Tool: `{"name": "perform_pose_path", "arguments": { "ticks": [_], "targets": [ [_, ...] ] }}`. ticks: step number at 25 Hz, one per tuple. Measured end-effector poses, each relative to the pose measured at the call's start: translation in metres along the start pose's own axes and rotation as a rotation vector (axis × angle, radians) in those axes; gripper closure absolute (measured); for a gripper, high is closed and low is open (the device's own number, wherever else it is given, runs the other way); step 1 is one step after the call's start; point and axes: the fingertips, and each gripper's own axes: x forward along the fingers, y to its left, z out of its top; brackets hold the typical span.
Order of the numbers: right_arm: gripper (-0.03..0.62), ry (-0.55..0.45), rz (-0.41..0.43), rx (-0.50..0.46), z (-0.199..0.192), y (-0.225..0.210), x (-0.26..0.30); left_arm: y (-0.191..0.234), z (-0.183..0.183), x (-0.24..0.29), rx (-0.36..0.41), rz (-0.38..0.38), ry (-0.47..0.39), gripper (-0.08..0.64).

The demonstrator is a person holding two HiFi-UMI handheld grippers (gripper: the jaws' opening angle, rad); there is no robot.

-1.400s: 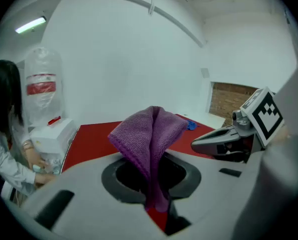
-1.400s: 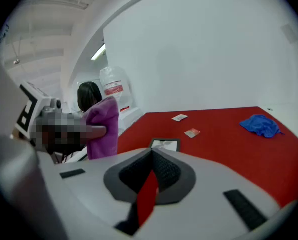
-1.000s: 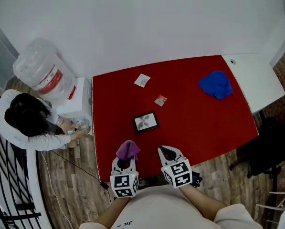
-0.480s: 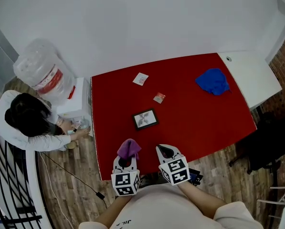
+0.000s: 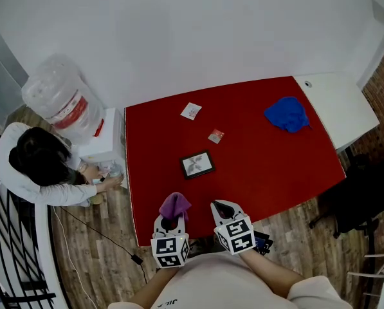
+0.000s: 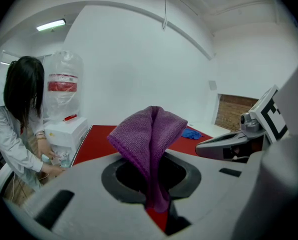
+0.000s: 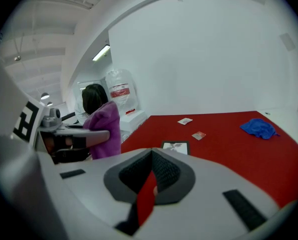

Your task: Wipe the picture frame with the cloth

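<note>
A small black picture frame (image 5: 197, 165) lies flat on the red table (image 5: 262, 166), also seen ahead of the right gripper as the picture frame (image 7: 175, 146). My left gripper (image 5: 171, 218) hovers at the table's near edge, shut on a purple cloth (image 5: 173, 205) that sticks up from its jaws as the purple cloth (image 6: 149, 134). My right gripper (image 5: 224, 209) is beside it, shut with nothing held. Both grippers sit well short of the frame.
A blue cloth (image 5: 288, 114) lies at the table's far right. Two small cards (image 5: 191, 111) (image 5: 216, 136) lie beyond the frame. A white side table (image 5: 336, 105) adjoins on the right. A person (image 5: 40, 169) crouches by a water dispenser (image 5: 66, 102) on the left.
The view has shifted slightly; both grippers stay at the table's near edge, the cloth still in the left one.
</note>
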Motion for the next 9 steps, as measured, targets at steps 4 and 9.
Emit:
{"name": "perform_pose_path", "arguments": {
  "ticks": [4,9],
  "targets": [
    [0.589,0.007,-0.002,-0.007,-0.001,0.0014,0.0002,-0.0017,0.0007,-0.001,0.012,-0.006,-0.001,0.497],
    [0.589,0.005,-0.003,-0.01,-0.0008,0.0025,0.0007,-0.0022,0.0013,-0.0007,0.036,-0.012,0.005,0.497]
  ]
}}
